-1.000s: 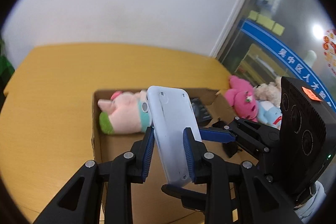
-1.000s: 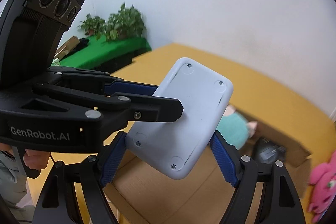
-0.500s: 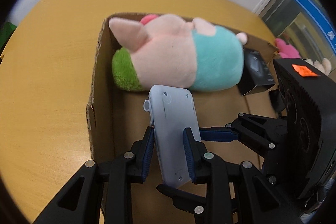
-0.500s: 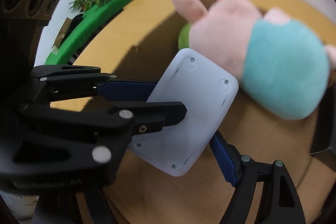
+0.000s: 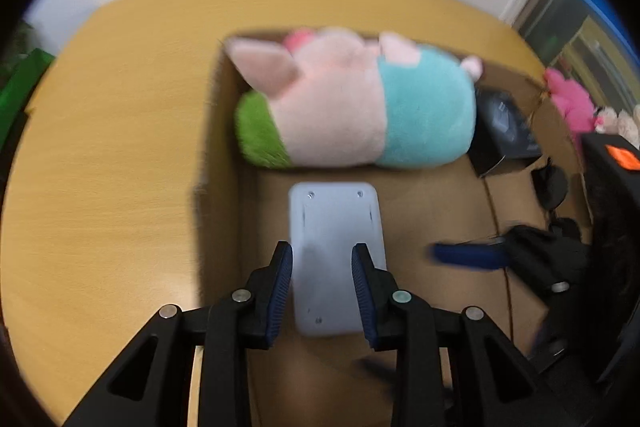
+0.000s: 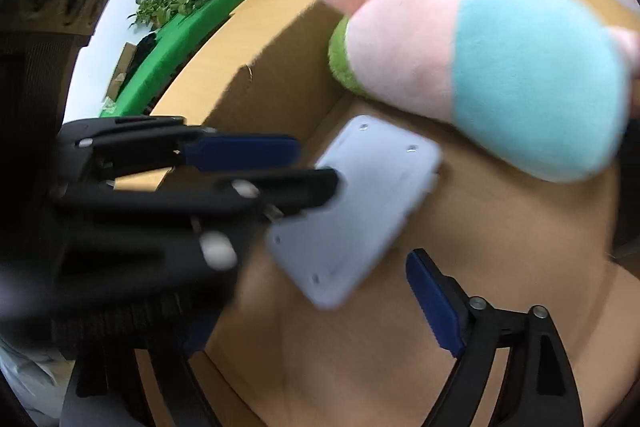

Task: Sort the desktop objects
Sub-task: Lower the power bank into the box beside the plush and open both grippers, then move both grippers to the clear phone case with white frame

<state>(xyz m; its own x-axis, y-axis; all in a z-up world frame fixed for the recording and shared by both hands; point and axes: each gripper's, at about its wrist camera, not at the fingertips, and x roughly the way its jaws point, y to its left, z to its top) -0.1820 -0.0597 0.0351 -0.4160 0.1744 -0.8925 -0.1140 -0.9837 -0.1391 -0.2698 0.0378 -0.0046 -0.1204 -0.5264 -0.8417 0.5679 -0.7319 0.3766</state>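
Yellow worktop (image 5: 120,155) fills my left-hand view, and on it sits the open cardboard box (image 5: 218,163) I'm sorting into. My left claw (image 5: 322,287) straddles the grey plastic device (image 5: 336,227), now flat on the box floor; a thin gap shows on either side, so I judge the pads are no longer pinching it. It lies just short of the plush pig (image 5: 356,107), which takes up the far end, so this bare patch is the sensible spot. Right of the pig a small black box (image 5: 502,123) leans in the corner. My right claw (image 5: 472,255) has just been spreading and stands wide with nothing between its fingers, clear of the device's end. More soft toys (image 5: 572,99) wait outside the box.
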